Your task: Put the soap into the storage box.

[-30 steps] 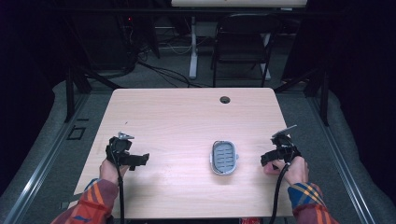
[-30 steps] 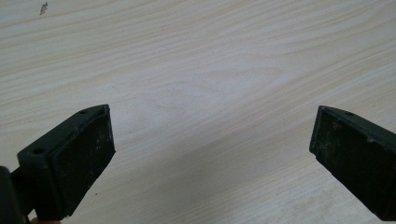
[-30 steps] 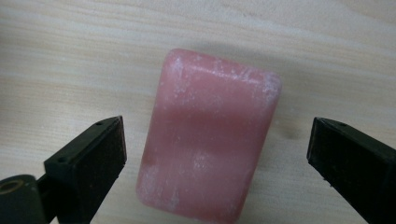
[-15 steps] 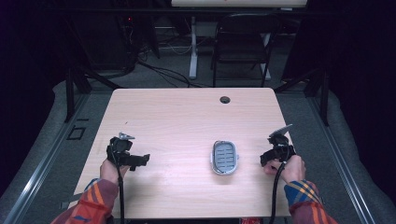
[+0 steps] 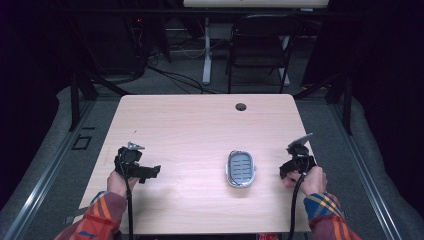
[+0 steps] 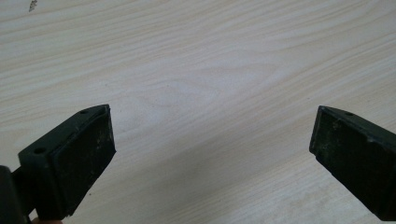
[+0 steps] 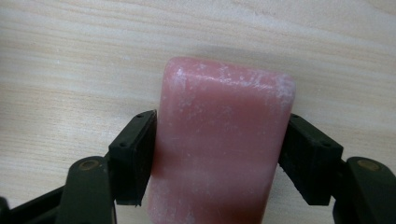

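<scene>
A pink bar of soap (image 7: 224,140) with a whitish, chalky surface is clamped between the two black jaws of my right gripper (image 7: 222,126), close to the wooden tabletop; whether it touches the wood I cannot tell. In the high view my right gripper (image 5: 286,170) is near the table's right edge, just right of a grey oval soap dish (image 5: 240,168) with a ribbed inside. My left gripper (image 5: 150,172) rests at the table's left side. Its jaws stand wide apart over bare wood, and the left gripper (image 6: 212,121) holds nothing.
The light wooden table (image 5: 200,125) has a small dark cable hole (image 5: 241,107) near its far edge. A black chair (image 5: 260,45) and desk legs stand beyond the table on a grey floor. Plaid sleeves come in at the bottom.
My right gripper has shifted slightly left, toward the soap dish. The left gripper and the dish have stayed where they were.
</scene>
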Available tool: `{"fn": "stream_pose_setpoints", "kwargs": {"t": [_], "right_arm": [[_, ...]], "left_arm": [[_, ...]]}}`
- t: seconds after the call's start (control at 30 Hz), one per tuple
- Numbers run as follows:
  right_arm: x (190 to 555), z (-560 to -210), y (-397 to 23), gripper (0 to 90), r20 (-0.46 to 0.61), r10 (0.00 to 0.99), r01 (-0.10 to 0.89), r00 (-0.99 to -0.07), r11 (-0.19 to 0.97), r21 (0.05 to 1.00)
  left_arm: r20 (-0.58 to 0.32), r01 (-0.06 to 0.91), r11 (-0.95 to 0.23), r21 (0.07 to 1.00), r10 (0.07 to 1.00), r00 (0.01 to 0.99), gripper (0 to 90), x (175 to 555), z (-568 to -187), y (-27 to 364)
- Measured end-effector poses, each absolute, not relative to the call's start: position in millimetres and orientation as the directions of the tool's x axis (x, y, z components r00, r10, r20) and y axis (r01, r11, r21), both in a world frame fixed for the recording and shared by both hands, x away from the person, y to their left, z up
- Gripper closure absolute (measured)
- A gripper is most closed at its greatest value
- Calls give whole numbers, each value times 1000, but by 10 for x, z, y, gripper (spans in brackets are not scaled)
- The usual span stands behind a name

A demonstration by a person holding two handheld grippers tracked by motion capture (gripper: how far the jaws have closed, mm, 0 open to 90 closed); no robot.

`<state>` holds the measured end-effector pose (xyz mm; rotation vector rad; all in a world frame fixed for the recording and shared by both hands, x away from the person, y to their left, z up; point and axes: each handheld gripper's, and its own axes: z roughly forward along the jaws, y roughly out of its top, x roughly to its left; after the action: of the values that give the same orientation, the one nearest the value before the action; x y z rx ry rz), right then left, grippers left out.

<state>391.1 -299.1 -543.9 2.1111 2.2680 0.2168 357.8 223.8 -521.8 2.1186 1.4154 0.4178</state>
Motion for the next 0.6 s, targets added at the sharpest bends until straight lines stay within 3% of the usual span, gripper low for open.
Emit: {"fn": "stream_pose_setpoints", "kwargs": {"t": [0.57,0.6], "right_arm": [[3936,-5391,-3021,368,76,991,988,-115,106,109],[3936,-5429,-3017,368,147,982,986,-115,95,134]], "left_arm": [[-46,745,-297,597,914,402,2,3578,-5216,2236],[-45,743,-299,598,914,404,2,3579,-5216,2236]]}}
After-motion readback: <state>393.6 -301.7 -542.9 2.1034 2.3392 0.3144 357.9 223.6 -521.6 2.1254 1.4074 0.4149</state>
